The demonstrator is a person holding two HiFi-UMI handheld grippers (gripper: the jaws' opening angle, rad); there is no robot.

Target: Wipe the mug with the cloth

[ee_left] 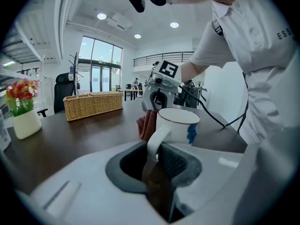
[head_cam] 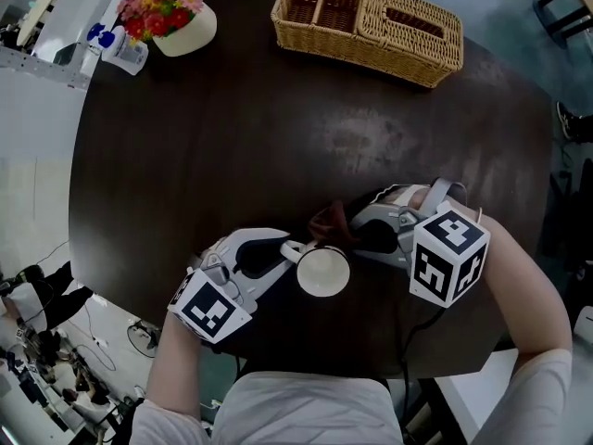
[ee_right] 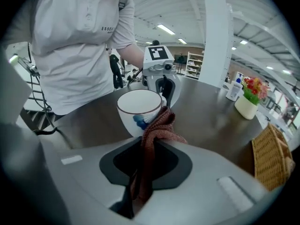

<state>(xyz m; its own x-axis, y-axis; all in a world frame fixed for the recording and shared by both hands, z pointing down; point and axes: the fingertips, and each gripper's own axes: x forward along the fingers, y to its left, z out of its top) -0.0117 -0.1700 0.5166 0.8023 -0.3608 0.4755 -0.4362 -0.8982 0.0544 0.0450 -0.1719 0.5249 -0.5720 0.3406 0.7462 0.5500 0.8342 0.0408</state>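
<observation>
Head view: left tongs [head_cam: 289,251] closed on handle of white ceramic mug [head_cam: 322,273]; right tongs [head_cam: 359,232] pinch reddish-brown cloth [head_cam: 330,221] against its far wall. Wiping apparently begun, unfinished.

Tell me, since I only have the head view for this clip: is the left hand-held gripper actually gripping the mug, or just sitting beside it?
Observer: Gripping it. The left gripper view shows the left hand-held gripper shut on the handle of the mug.
Operator: Is the cloth clamped on the right?
Observer: Yes. In the right gripper view the red-brown cloth runs down between the jaws of the right hand-held gripper, pinched there.
Operator: Does it touch the mug?
Observer: It lies against the outer wall, beside a blue mark that does not show from above.
</observation>
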